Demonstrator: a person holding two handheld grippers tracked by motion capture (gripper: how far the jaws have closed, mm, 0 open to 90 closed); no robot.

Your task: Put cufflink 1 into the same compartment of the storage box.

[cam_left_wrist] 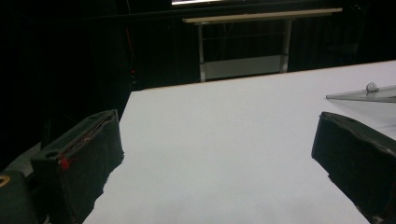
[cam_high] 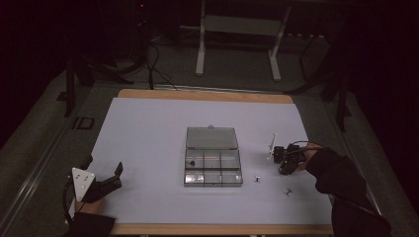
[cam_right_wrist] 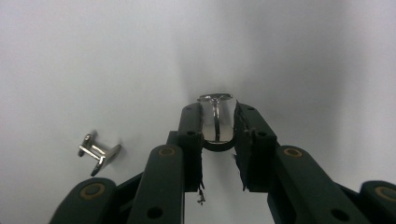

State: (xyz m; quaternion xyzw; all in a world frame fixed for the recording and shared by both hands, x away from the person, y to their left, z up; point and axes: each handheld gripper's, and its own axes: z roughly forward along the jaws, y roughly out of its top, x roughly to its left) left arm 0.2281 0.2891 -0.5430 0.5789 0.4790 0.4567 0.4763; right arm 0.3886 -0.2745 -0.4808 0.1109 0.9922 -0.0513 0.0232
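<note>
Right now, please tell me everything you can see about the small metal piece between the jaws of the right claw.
The small metal piece looks like a shiny silver cufflink: a thin post joining a flat bar at the far end to a dark curved base at the near end. It stands between the two black jaws of the right claw, which have closed on it and seem to press its sides, above the white table sheet. Whether it is lifted off the sheet cannot be told.

Three cufflinks (cam_right_wrist: 215, 119), one box (cam_high: 213, 155)
</note>
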